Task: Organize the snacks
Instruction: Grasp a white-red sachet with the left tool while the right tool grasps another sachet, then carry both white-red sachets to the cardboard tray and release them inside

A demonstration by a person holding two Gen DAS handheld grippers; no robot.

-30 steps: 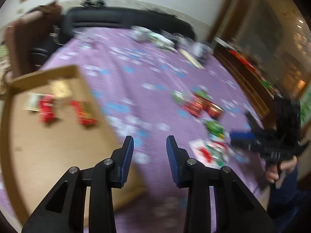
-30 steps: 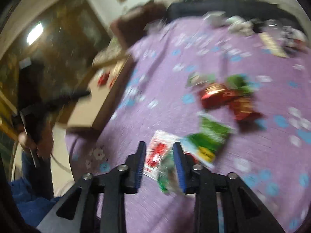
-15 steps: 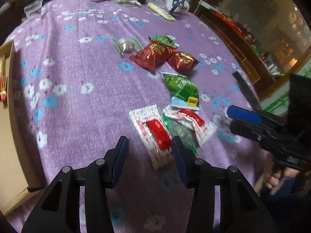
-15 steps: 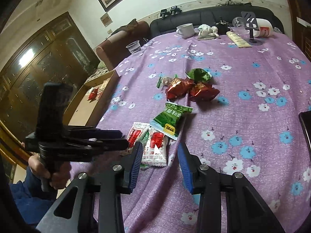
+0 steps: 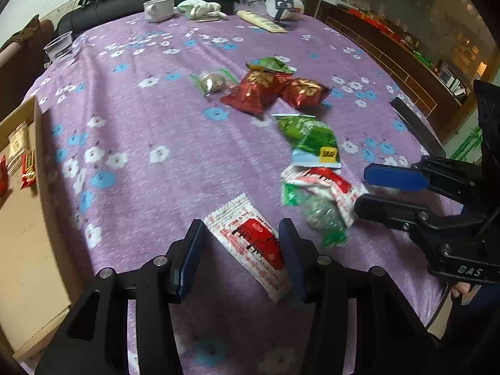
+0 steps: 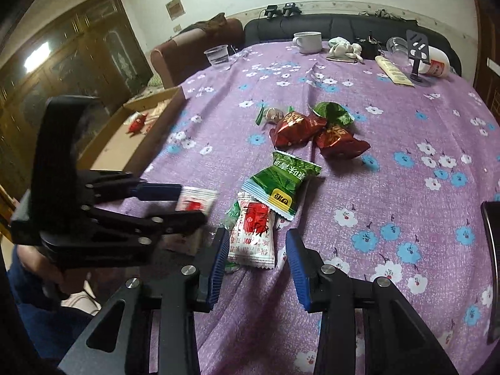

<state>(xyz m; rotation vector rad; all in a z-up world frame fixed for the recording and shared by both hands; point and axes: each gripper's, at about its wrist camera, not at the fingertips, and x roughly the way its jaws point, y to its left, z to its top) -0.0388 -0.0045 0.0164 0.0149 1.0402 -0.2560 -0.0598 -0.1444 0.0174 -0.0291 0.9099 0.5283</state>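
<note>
left tool (image 5: 242, 243) just opened wider, straddling white-red packet (image 5: 250, 243)

Home living room: sofa (image 6: 343, 28), wooden cabinets (image 6: 78, 62) (glass-fronted), flowered tablecloth (image 6: 390, 125).

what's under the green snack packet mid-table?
The green packet overlaps the top edge of a white-and-red packet. A clear green-edged packet pokes out below that. How far either reaches under the green one, and whether anything else lies there, is covered.

white mug (image 5: 158, 8) | clear plastic cup (image 5: 59, 48) | crumpled cloth (image 5: 200, 7) | black sofa (image 6: 343, 28) | wooden cabinet (image 6: 72, 62)
</note>
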